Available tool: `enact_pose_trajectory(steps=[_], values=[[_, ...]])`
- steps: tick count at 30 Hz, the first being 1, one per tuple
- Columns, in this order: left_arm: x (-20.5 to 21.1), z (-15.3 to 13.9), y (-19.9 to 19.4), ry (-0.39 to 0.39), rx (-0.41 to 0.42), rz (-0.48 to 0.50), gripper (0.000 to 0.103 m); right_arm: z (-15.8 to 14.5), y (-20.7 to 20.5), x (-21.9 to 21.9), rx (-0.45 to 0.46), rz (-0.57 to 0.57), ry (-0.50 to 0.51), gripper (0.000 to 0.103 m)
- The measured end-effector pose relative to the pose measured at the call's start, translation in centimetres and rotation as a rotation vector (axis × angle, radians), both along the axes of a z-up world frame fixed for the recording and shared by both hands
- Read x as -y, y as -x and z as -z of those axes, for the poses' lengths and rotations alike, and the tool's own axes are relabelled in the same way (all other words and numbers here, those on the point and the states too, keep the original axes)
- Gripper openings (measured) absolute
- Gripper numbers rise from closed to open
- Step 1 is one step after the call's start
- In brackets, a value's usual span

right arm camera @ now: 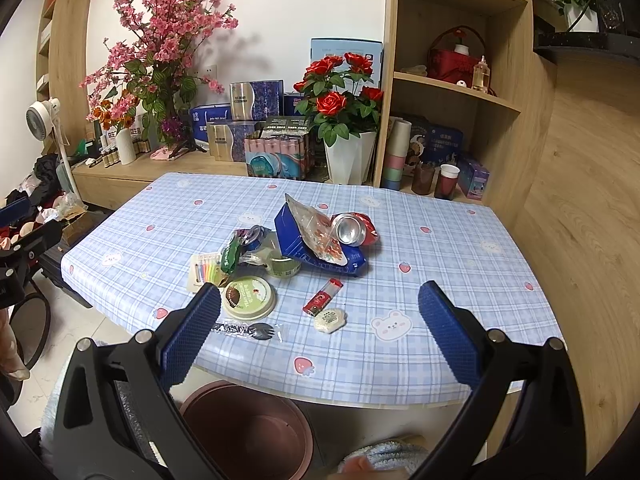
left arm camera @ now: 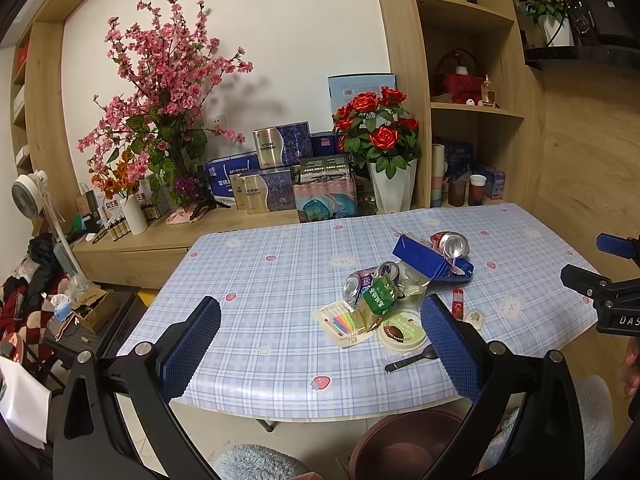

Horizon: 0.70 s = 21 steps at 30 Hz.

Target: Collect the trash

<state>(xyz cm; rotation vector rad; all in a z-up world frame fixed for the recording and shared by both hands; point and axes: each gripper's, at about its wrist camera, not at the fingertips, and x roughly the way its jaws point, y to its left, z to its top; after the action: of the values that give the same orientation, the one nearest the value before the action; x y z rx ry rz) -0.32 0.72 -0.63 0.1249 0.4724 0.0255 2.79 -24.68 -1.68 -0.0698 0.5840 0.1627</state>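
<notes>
1. Trash sits in one loose cluster at mid-frame on the plaid table (right arm camera: 460,240) in both views.
2. I count two crushed cans: a red one (right arm camera: 355,229) at the upper right of the pile, a blue-labelled one (left arm camera: 366,280) at the pile's left side.
3. One blue box (right arm camera: 296,236) lies flattened with a clear wrapper (right arm camera: 316,228) over it, touching the red can.
4. One green carton (left arm camera: 376,304) is tilted, leaning on the blue-labelled can.
5. One round green-rimmed lid (right arm camera: 249,298) lies flat near the front edge; one green cup (right arm camera: 283,266) is just behind it.
6. One card of coloured candles (left arm camera: 340,322) is left of the lid, touching it.
7. One black spork in plastic (right arm camera: 250,330) is lowest in the pile, near the table edge.
8. One small red packet (right arm camera: 322,298) and one pale round wrapped piece (right arm camera: 330,320) lie just beside each other, right of the lid.
9. One brown bin (right arm camera: 248,432) stands on the floor, bottom centre, below the table edge.
10. My left gripper (left arm camera: 320,352) is spread wide with nothing between the pads, hovering short of the table's near edge.
11. My right gripper (right arm camera: 320,336) is likewise wide apart and empty, over the front edge.
</notes>
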Motion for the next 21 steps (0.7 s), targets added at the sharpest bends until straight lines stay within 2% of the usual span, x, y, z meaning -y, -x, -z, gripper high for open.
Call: enact_pose_trajectory(steps=[21], values=[[0.18, 0.02, -0.04, -0.002, 0.001, 0.0, 0.098, 0.34, 0.09, -0.13, -0.003, 0.002, 0.0, 0.097]])
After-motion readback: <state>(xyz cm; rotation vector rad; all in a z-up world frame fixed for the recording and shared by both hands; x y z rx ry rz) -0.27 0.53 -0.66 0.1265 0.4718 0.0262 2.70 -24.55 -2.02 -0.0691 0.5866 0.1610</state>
